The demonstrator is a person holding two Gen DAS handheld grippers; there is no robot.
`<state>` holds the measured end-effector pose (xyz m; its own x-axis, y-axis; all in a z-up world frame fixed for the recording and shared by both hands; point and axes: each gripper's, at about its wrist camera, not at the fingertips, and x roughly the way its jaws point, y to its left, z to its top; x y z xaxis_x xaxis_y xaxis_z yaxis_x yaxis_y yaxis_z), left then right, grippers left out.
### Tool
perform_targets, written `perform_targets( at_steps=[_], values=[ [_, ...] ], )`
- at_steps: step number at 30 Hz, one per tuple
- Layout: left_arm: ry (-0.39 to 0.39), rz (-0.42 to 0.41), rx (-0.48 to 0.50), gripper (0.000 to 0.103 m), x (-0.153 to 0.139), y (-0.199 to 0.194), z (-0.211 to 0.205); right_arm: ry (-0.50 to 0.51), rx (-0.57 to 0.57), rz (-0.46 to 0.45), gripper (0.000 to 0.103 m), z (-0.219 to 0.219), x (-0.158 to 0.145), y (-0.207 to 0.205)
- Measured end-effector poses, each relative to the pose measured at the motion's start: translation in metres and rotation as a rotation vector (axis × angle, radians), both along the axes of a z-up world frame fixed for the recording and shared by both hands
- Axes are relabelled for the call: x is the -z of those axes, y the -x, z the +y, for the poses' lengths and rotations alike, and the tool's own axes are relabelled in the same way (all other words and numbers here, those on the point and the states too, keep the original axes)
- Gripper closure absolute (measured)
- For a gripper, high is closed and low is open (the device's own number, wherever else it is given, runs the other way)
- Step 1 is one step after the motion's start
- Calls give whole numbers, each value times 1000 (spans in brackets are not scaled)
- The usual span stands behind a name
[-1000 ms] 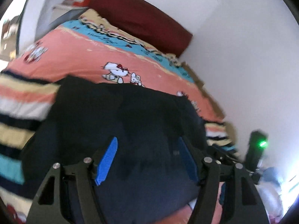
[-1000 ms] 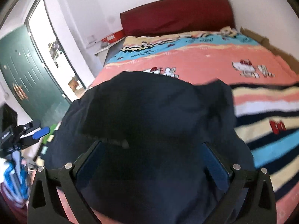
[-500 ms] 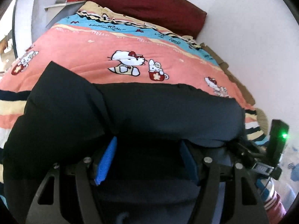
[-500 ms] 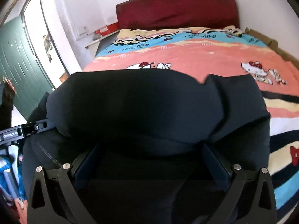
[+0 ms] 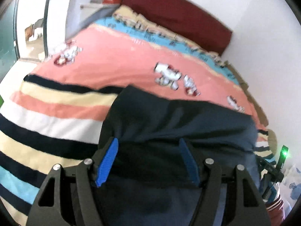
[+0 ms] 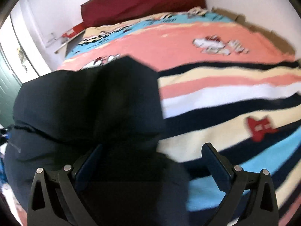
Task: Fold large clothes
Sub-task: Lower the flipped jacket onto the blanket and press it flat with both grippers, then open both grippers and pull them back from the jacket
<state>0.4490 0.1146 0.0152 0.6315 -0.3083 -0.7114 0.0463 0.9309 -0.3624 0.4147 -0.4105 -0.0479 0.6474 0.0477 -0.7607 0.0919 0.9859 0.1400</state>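
A dark navy garment (image 5: 178, 124) lies folded over on itself on the striped bedspread (image 5: 56, 113). My left gripper (image 5: 148, 158) hovers at the garment's left part. Its blue pads (image 5: 108, 160) stand apart with cloth lying between and under them, not pinched. In the right wrist view the garment (image 6: 84, 98) fills the left half. My right gripper (image 6: 152, 146) is open at the garment's right edge, with the left finger over dark cloth and the right finger (image 6: 214, 162) over the bedspread (image 6: 225, 101). Both views are blurred.
The bed runs back to a dark red headboard (image 5: 178, 13) against a white wall (image 5: 263, 56). A doorway (image 5: 32, 28) and a green door (image 6: 7, 86) are off the bed's left side. The other gripper's green light (image 5: 285, 153) shows at the right edge.
The garment's near part was folded forward over the rest. Since then the left gripper has shifted toward its left edge and the right gripper toward its right edge, both lower.
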Motion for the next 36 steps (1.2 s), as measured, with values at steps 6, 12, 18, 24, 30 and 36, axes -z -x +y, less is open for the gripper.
perform_targets(
  at_steps=[6, 12, 18, 24, 30, 36],
  values=[
    [-10, -61, 117, 37, -23, 9, -54, 9, -121, -104, 2, 61, -46, 7],
    [-83, 50, 205, 37, 6, -37, -127, 16, -238, -27, 2, 140, -30, -38],
    [-104, 79, 128, 36, 17, -79, -117, -33, -194, 2, 1, 137, -19, -81],
    [-19, 83, 88, 36, 30, -73, -70, -137, -199, -25, 1, 94, -2, -69],
    [-169, 80, -32, 36, 10, -46, -23, 3, -113, 6, 1, 73, -7, -44],
    [-171, -22, -84, 36, -19, 26, 3, 44, -69, -34, 1, 63, -34, 17]
  ],
)
